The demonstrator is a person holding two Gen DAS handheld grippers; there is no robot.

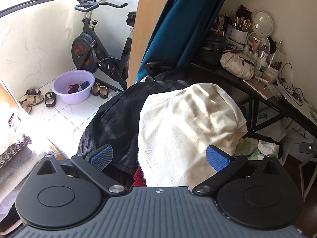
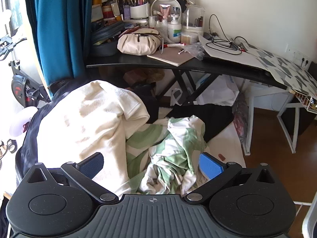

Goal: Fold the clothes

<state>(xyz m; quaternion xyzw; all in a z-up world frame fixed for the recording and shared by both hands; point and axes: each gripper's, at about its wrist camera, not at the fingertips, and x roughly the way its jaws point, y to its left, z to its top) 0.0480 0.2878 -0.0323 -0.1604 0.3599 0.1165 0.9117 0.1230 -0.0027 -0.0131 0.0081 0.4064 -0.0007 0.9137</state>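
A cream textured garment [image 1: 186,127] lies draped over a pile, on top of a black garment [image 1: 118,119]. It also shows in the right wrist view [image 2: 83,127], next to a crumpled green and white cloth [image 2: 170,148]. A bit of red cloth [image 1: 138,178] peeks out below. My left gripper [image 1: 159,156] is open and empty, just above the cream garment. My right gripper [image 2: 151,165] is open and empty, above the green and white cloth and the cream garment's edge.
A black desk [image 2: 198,65] crowded with cosmetics, a cream bag [image 2: 138,43] and cables stands behind the pile. A teal curtain [image 1: 178,29], an exercise bike [image 1: 93,45], a purple basin [image 1: 73,85] and slippers are to the left. A white table frame [image 2: 273,119] stands to the right.
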